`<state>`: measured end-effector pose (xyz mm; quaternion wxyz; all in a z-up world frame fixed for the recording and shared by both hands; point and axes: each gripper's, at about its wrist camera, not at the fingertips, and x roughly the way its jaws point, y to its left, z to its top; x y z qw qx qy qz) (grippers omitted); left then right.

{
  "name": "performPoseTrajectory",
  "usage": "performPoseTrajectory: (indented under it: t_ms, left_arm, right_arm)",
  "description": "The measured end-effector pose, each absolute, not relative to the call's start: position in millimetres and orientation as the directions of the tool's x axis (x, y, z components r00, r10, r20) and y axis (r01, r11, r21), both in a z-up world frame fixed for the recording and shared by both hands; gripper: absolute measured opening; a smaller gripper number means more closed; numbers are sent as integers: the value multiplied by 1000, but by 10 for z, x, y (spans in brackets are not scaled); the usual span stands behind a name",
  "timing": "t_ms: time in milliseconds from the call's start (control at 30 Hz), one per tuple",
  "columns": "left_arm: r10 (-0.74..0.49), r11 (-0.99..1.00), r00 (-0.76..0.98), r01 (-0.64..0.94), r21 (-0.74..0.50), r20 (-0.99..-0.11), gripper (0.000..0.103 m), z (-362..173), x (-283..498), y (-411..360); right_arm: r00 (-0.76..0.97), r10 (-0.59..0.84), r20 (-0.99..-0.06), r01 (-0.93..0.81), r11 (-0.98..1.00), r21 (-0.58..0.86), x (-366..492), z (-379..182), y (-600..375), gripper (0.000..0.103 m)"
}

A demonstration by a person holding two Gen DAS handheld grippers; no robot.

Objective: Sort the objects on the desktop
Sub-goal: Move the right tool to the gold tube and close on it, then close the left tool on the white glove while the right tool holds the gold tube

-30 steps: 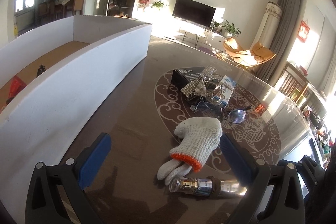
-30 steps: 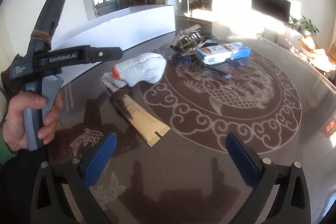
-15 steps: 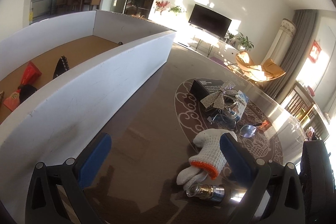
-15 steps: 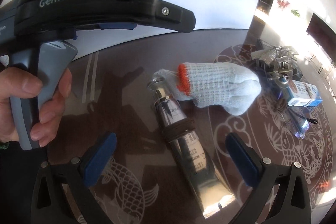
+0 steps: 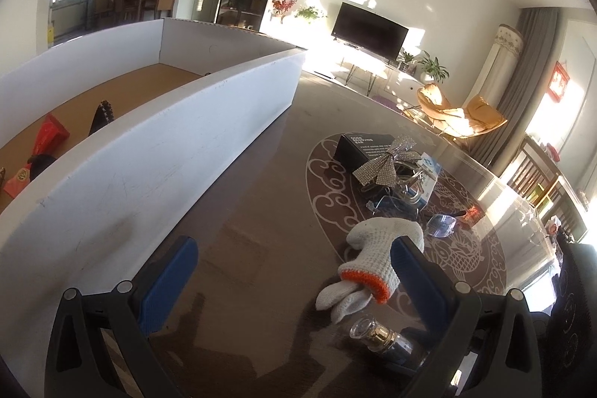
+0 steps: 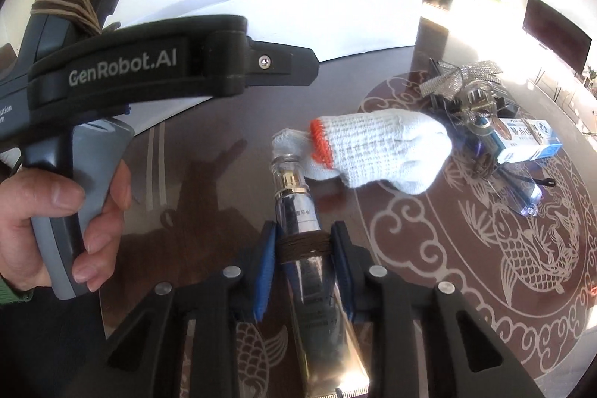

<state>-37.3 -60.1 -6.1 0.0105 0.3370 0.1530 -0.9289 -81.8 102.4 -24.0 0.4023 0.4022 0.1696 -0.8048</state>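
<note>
A silver tube (image 6: 298, 211) with a clear cap and a brown band lies on the dark table. My right gripper (image 6: 304, 241) is shut on it, its blue pads pressing the band from both sides. Against the tube's cap rests a white knit glove (image 6: 377, 148) with an orange cuff. In the left wrist view the glove (image 5: 377, 248) and the tube's cap end (image 5: 384, 338) lie near the right finger of my left gripper (image 5: 294, 267). That gripper hovers open over bare table with nothing between its fingers.
A long white box (image 5: 149, 166) with a cardboard floor stands to the left and holds a red packet (image 5: 48, 137) and dark items. Beyond the glove sits a pile: black box (image 5: 362, 146), silver bow (image 5: 388, 166), blue-white carton (image 6: 522, 140), clear glasses (image 5: 440, 224). A hand (image 6: 48, 211) holds the left tool.
My right gripper moved in over the tube and its jaws went from wide open to shut on the brown band. The left gripper barely moved and stayed open.
</note>
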Motion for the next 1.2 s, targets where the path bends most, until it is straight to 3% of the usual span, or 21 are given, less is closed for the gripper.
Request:
performPoseTrajectory:
  t_ms: [267,600,667,733,833,900,1200]
  left_arm:
    - [97,-949,-766,122,-292,-636,103,-90,-393,-615]
    - [108,-955,-760,99,-278,-641,103,-77,-404,-554]
    - [121,-949,-764,99,-301,-634,103,-70,-388,-593]
    - [157,-932,-767,93,-350,-623,103,-75,-373,-656]
    - [242,-902,-755,56,-428,-609,103,-111,-393,-689]
    - [258,-908,-744,30,-417,-616,103,-105,-418,-610]
    - [228,-974,-680,-155,-167,-697,103,-141,-620,87]
  right_arm:
    - [-402,-464,-789,718,-695,42,-461,-297,1606,30]
    - [-556,-271,-786,432,-902,5,-696,-204,2646,32]
    - [-555,-288,-780,425,-905,31,-681,-93,2714,45]
    - [-549,-293,-783,423,-905,42,-685,-122,2674,82]
    - [-545,-271,-794,425,-905,17,-688,-168,2551,85]
    - [-545,-264,-796,425,-905,8,-678,-198,2507,86]
    - [-531,-260,-806,438,-899,1,-681,-236,2458,98]
